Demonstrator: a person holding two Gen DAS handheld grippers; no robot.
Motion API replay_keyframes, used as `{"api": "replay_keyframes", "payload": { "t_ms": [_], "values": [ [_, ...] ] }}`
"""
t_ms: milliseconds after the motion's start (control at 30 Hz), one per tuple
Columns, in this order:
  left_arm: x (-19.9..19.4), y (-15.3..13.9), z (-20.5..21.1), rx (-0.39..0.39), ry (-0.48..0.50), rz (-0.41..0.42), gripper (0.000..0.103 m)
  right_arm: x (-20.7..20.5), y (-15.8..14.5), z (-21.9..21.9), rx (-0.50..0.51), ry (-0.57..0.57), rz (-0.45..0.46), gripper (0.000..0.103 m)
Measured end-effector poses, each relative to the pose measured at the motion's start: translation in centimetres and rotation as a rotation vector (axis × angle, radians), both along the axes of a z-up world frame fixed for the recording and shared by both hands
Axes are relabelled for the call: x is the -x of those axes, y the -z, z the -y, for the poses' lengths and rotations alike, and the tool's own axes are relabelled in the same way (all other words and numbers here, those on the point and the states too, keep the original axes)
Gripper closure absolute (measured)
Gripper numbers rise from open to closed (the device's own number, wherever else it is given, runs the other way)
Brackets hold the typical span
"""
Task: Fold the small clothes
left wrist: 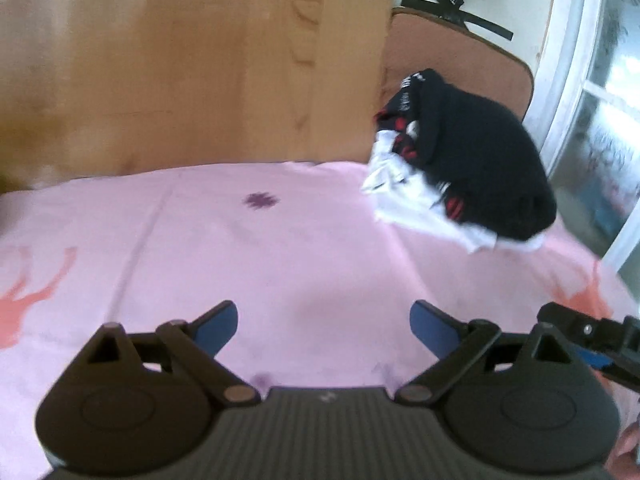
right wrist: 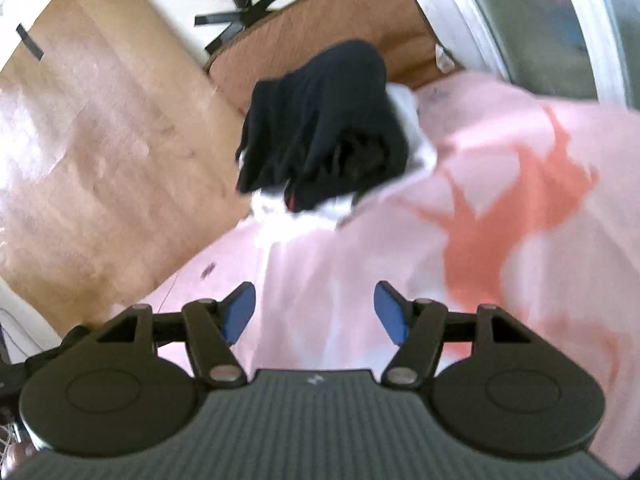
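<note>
A pile of small clothes [left wrist: 472, 160], black on top with white and red-patterned pieces under it, lies at the far right of the pink sheet [left wrist: 280, 248]. It also shows in the right wrist view [right wrist: 324, 132], straight ahead. My left gripper [left wrist: 324, 328] is open and empty, low over the bare sheet, well short and left of the pile. My right gripper [right wrist: 316, 312] is open and empty over the sheet, some way short of the pile. Part of the right gripper [left wrist: 592, 336] shows at the left view's right edge.
A wooden board [left wrist: 180, 72] stands behind the bed. A brown cushion [right wrist: 320, 28] leans behind the pile. A white window frame [left wrist: 576, 80] is at the right. The sheet has orange deer prints [right wrist: 512, 216].
</note>
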State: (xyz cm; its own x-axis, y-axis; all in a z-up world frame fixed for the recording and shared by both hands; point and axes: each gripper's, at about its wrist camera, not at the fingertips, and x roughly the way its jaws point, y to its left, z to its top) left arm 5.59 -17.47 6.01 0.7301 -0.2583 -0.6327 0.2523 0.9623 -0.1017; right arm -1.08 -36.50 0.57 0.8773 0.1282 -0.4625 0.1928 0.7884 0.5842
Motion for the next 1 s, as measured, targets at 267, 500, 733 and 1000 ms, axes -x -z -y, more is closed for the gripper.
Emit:
{"api": "replay_keyframes", "payload": {
  "t_ms": [267,500,733,1000],
  "values": [
    [5.9,0.5,-6.3,-0.066,-0.102,0.087,0.0,1.6,0.3,-5.5,0.098,-0.039,-0.029,0.035],
    [6.7,2.1,-11.1,-0.085,-0.212,0.09,0.0,0.8,0.0,-9.6,0.213,-0.102,0.005,0.034],
    [5.6,3.0,-12.4,-0.078,-0.254,0.078,0.0,0.2,1.0,-10.3,0.265,-0.112,0.04,0.031],
    [5.3,3.4,-12.8,-0.069,-0.26,0.05,0.0,0.7,1.2,-9.9,0.222,-0.114,0.06,0.03]
  ]
}}
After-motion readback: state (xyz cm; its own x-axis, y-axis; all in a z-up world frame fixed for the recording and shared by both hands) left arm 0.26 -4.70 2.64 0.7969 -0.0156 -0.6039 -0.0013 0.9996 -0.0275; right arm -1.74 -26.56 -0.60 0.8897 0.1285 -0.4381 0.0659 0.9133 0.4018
